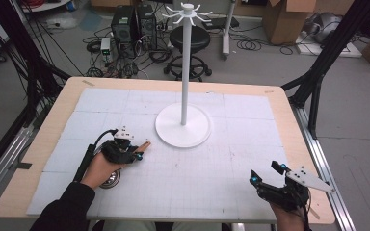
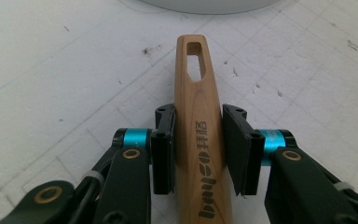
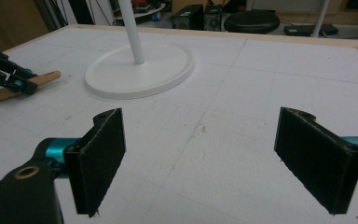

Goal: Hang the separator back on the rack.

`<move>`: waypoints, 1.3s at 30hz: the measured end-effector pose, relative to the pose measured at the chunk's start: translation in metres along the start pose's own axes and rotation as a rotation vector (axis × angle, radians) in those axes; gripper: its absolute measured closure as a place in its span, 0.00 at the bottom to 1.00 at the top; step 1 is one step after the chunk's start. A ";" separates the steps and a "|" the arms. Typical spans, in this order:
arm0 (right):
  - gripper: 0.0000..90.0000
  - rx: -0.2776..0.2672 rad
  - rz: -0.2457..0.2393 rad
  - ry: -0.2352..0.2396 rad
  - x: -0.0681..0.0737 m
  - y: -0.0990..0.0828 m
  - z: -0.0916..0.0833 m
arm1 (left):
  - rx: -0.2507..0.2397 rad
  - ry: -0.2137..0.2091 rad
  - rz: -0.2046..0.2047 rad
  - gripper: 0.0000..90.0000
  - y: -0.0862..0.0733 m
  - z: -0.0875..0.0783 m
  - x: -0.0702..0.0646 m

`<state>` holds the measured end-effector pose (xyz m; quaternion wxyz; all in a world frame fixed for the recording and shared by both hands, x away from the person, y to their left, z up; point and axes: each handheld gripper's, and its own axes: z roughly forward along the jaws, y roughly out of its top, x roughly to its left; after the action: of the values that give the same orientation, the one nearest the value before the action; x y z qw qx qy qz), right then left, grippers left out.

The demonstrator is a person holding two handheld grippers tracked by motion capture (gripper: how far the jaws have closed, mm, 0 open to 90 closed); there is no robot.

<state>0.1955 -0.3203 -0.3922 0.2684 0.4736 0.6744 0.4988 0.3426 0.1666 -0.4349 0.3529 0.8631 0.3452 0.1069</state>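
Currently the handle (image 2: pixel 199 140), at lower centre of the left gripper view, is clamped by the left gripper (image 2: pixel 199 149). The right gripper (image 3: pixel 214 158) is held wide. Slippage could be caused by the tapered wood.

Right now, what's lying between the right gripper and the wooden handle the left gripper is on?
Nothing: in the high view the white mat is bare between the right gripper and the wooden handle; the white stand base sits farther back.

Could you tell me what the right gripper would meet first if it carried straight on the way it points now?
Probably nothing: the right gripper has bare white mat ahead; the white stand base lies off to its left.
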 end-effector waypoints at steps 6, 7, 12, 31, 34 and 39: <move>0.17 -0.001 0.003 -0.001 0.000 0.000 0.000 | 0.006 0.015 -0.016 0.75 0.001 -0.001 -0.002; 0.17 -0.002 0.002 -0.002 0.000 0.000 0.000 | 0.008 0.020 -0.014 0.75 0.001 -0.002 -0.003; 0.17 -0.002 0.006 0.005 0.000 0.000 0.000 | -0.046 0.017 -0.020 0.75 0.001 -0.015 -0.005; 0.17 -0.020 -0.005 0.086 0.008 0.004 0.001 | -0.396 -0.061 -0.044 0.75 -0.003 -0.084 -0.027; 0.17 -0.030 -0.004 0.110 0.010 0.006 0.001 | -0.452 -0.101 -0.044 0.75 -0.006 -0.090 -0.033; 0.17 -0.057 0.002 0.237 0.017 0.011 0.003 | -0.526 -0.182 -0.034 0.75 -0.010 -0.097 -0.040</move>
<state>0.1949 -0.3034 -0.3813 0.1996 0.4040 0.6866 0.5706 0.2663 0.1966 -0.3682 0.5962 0.7420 0.2868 0.1088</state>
